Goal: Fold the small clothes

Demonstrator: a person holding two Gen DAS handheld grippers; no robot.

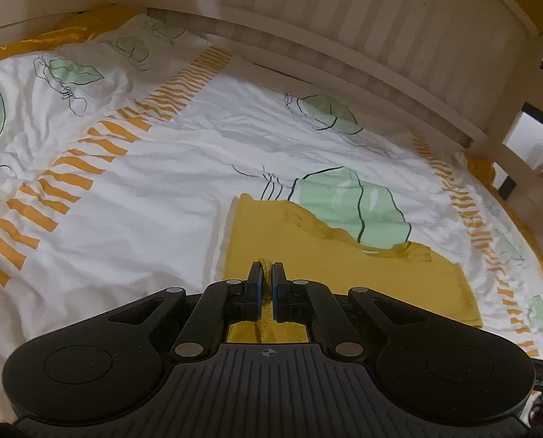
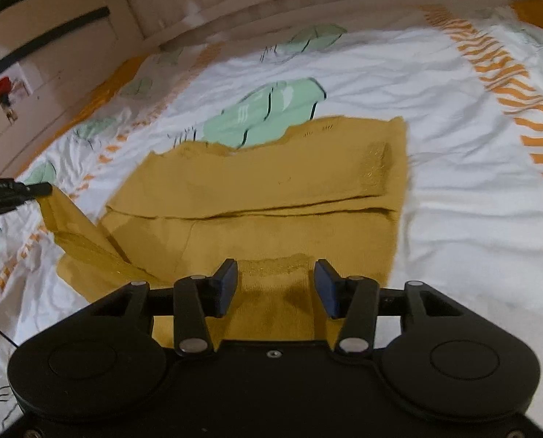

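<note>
A mustard-yellow knit garment [image 2: 271, 189] lies spread on the bed, partly folded, with one sleeve laid across its body. My left gripper [image 1: 268, 273] is shut on a pinch of the garment's fabric [image 1: 344, 266] at its near edge. In the right wrist view the left gripper's tip [image 2: 34, 189] shows at the far left, holding a lifted corner of the garment. My right gripper [image 2: 275, 277] is open, with its fingers on either side of the garment's near hem and just above it.
The bed has a white cover [image 1: 143, 200] with green leaves and orange stripes. A cream wooden rail [image 1: 381, 54] runs along the far side. Furniture [image 2: 34, 54] stands beyond the bed at the upper left of the right wrist view.
</note>
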